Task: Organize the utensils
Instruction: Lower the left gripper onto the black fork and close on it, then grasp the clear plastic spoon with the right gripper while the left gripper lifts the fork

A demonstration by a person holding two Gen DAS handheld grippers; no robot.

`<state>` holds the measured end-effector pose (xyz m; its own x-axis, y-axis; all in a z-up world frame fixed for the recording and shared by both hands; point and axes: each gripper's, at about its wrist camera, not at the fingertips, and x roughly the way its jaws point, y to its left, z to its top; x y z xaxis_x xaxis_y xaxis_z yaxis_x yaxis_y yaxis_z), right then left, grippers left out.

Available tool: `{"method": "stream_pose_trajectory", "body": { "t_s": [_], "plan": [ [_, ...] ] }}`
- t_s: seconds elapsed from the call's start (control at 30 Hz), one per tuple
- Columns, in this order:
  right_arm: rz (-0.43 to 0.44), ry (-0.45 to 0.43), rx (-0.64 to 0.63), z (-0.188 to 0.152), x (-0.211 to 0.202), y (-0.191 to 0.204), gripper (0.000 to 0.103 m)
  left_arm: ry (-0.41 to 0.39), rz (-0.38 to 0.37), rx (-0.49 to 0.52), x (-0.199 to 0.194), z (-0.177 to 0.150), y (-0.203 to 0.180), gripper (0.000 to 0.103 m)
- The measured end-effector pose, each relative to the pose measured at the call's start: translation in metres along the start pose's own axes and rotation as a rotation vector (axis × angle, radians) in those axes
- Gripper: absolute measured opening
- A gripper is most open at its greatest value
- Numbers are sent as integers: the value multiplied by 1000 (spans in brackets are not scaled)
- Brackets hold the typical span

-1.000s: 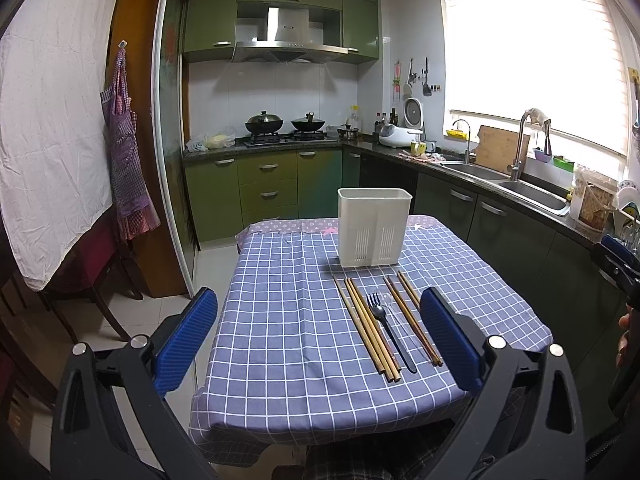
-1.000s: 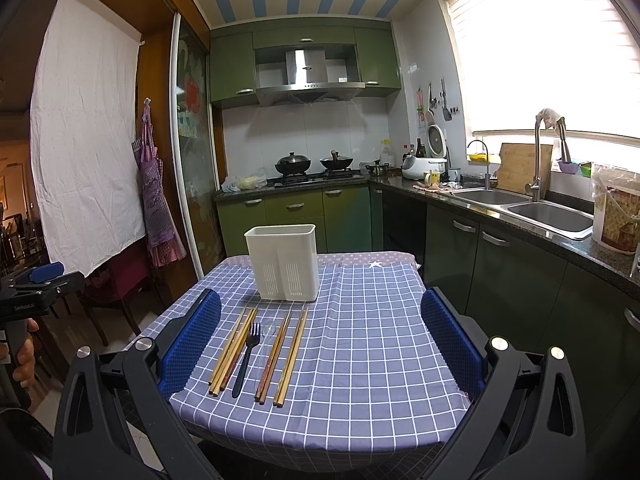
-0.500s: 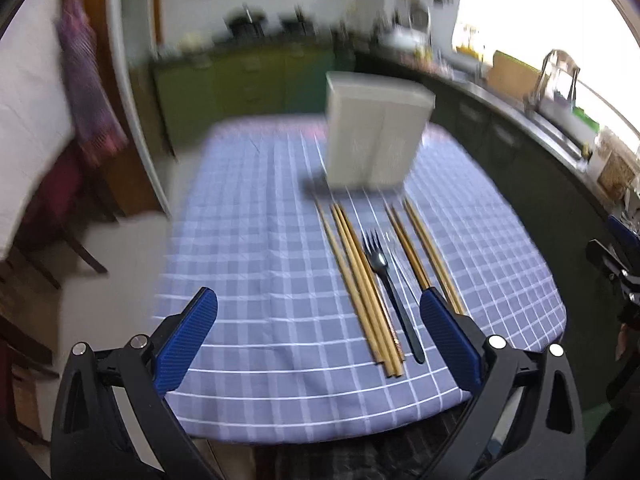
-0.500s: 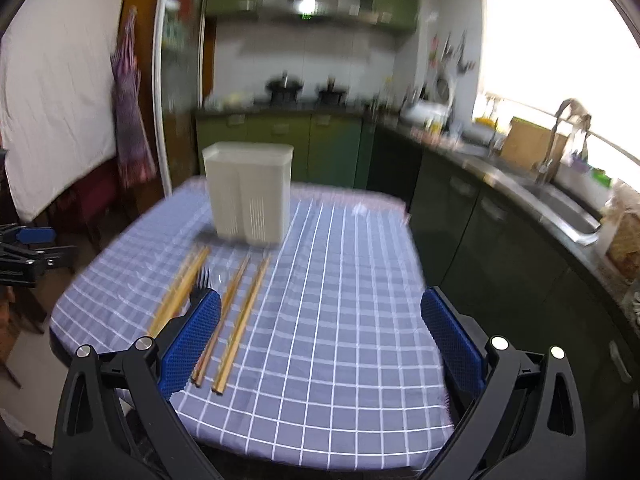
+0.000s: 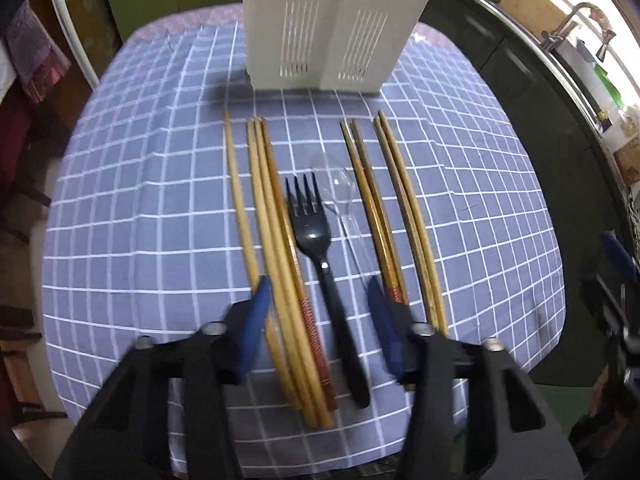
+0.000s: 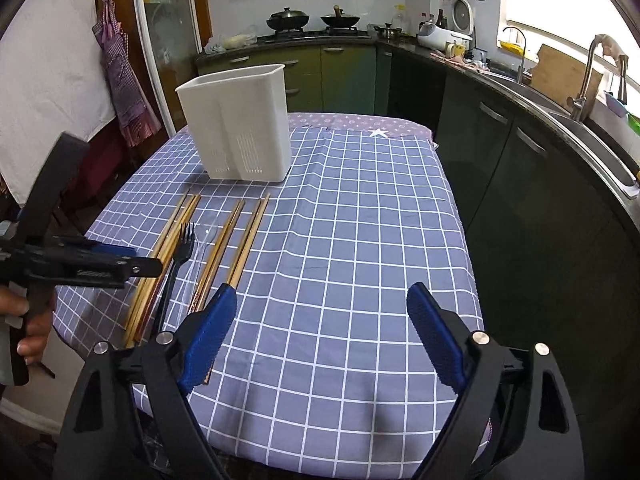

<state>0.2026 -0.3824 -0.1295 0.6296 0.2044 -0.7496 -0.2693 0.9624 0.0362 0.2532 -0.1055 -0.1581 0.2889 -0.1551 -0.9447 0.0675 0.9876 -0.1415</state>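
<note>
Left wrist view: the left gripper [image 5: 318,300] hung low over the table [image 5: 120,200], its jaws spread, bracketing the near ends of several utensils at lower centre. Between the pads lay the bundle of three chopsticks [image 5: 280,248] and the black fork [image 5: 316,240]; the single chopstick [image 5: 240,200] ran under or beside the left pad, and whether they touched could not be told. The clear spoon [image 5: 340,196] lay just right of the fork. Nothing was pinched.

To do this pick well, I judged the jaws should narrow onto one group only, probably the fork handle or the bundle, come down square to the cloth and close near the handle end, so neighbours were not dragged along.

Counted here: one fork, one spoon, eight chopsticks — one alone, three together, then two pairs [image 5: 372,208] right of centre — and one white holder [image 5: 332,28] at top centre, apparently with two compartments.

Right wrist view: the right gripper [image 6: 320,328] hovered spread and empty over bare cloth at lower centre. The utensils lay at left centre, the holder at upper left behind them, and the left gripper showed at the left edge, above the chopsticks' near ends.
</note>
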Motion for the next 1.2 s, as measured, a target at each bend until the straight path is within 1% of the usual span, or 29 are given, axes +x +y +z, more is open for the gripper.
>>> {"method": "stream_pose_trajectory", "body": {
  "t_s": [0.1, 0.2, 0.4, 0.5, 0.53, 0.6, 0.73, 0.83, 0.87, 0.9, 0.97, 1.0, 1.1, 1.13, 1.17, 1.2],
  "plan": [
    [8, -2, -4, -5, -4, 3, 87, 26, 1, -13, 8, 5, -6, 25],
    [21, -2, -4, -6, -4, 4, 87, 40, 5, -16, 14, 9, -11, 20],
    [31, -8, -8, -9, -9, 2, 87, 74, 46, -36, 26, 12, -11, 18],
    [23, -12, -15, -10, -11, 2, 87, 72, 56, -39, 30, 14, -8, 15],
    [22, -13, -18, -9, -12, 2, 87, 69, 58, -36, 31, 15, -9, 14],
    [25, -13, -22, -9, -13, 2, 87, 65, 58, -32, 34, 18, -11, 10],
    [12, -3, -35, -9, -11, 3, 87, 55, 39, -34, 33, 22, -12, 9],
    [9, 16, -47, -4, -7, 4, 87, 9, 8, -28, 17, 23, -12, 9],
    [19, 23, -50, -2, -6, 3, 87, -14, -19, -51, 9, 23, -12, 9],
    [37, 40, -55, 2, -3, 6, 87, -48, -37, -52, -3, 24, -12, 9],
    [73, 73, -72, 10, 3, 14, 86, -101, -45, -54, -22, 22, -11, 9],
    [88, 87, -80, 14, 6, 19, 85, -144, -50, -57, -36, 22, -9, 9],
    [163, 165, -122, 32, 26, 46, 74, -241, -42, -62, -69, 19, 0, 9],
    [182, 191, -130, 37, 32, 53, 64, -262, -40, -60, -78, 13, 5, 9],
    [202, 220, -131, 42, 41, 62, 56, -297, -28, -57, -89, 9, 11, 9],
    [218, 253, -135, 48, 52, 71, 54, -322, -18, -56, -96, 7, 13, 9]
  ]
}}
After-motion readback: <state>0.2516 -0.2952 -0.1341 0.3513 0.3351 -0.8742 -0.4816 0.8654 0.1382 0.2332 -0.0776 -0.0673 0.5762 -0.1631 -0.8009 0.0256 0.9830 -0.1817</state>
